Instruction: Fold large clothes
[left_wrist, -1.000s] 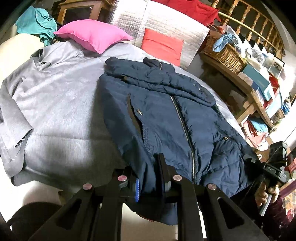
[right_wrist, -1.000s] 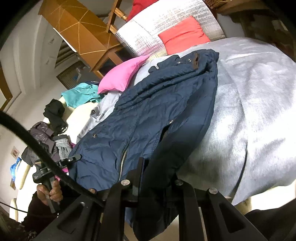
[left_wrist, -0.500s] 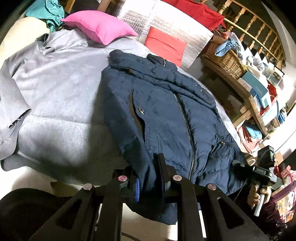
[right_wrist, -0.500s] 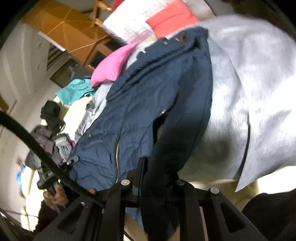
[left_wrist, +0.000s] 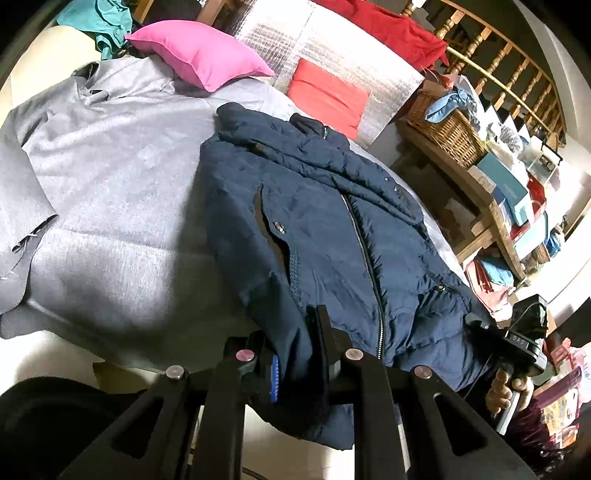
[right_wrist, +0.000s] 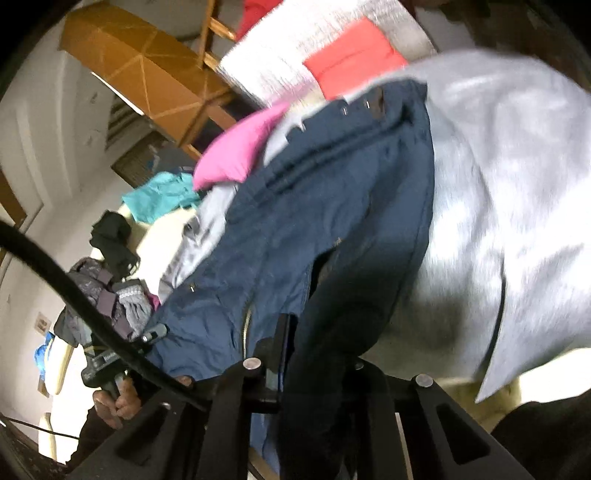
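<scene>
Right wrist view motion-blurred, jacket (right_wrist: 332, 229) hem hidden behind gripper (right_wrist: 317, 332) frame

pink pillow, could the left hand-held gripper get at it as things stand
Probably not right now. The left hand-held gripper is shut on the near hem of the navy jacket, and the pink pillow lies at the far end of the bed, past the jacket. It would have to let go first.
</scene>
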